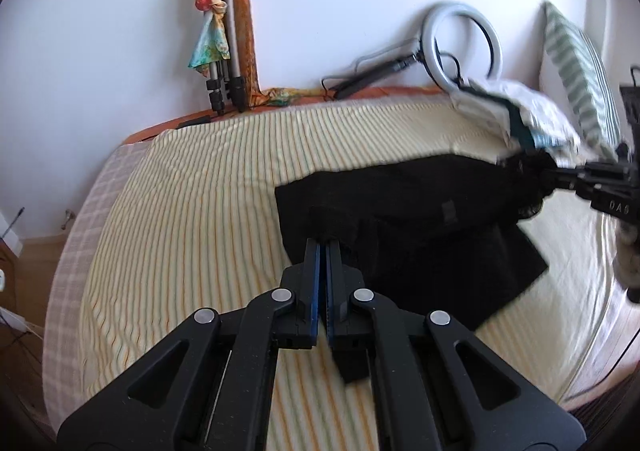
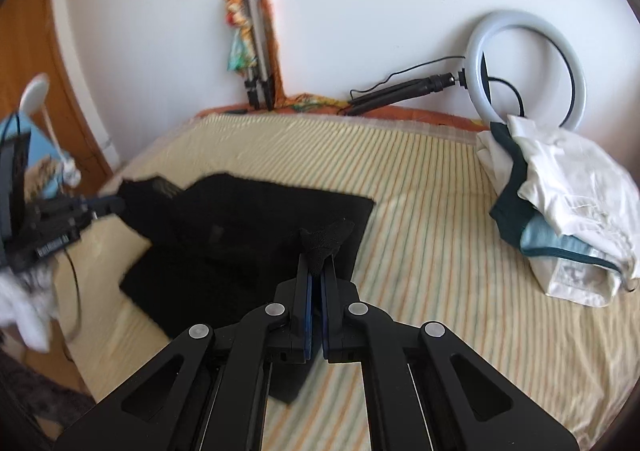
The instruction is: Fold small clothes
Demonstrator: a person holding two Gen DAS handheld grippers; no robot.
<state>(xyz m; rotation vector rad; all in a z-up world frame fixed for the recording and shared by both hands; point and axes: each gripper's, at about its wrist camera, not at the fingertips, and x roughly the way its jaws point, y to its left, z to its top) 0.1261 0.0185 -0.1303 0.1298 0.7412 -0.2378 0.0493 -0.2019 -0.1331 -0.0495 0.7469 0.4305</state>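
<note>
Nearest, the left tool (image 1: 323,247) and right tool (image 2: 316,263) each pinch a corner of the black garment (image 1: 420,227), partly lifted off the striped bed (image 1: 192,211). Folding looks barely begun. Beyond, a heap of clothes (image 2: 560,203) waits; its pieces are indistinct.

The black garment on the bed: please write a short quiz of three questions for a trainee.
1. True or false: both the left gripper and the right gripper are shut on the black garment.
2. What leans on the wall behind the pile of clothes? A) ring light B) mirror C) fan
3. Fill in: the bed sheet has a ______ pattern.

Key: 1 true; 2 A; 3 striped.
</note>
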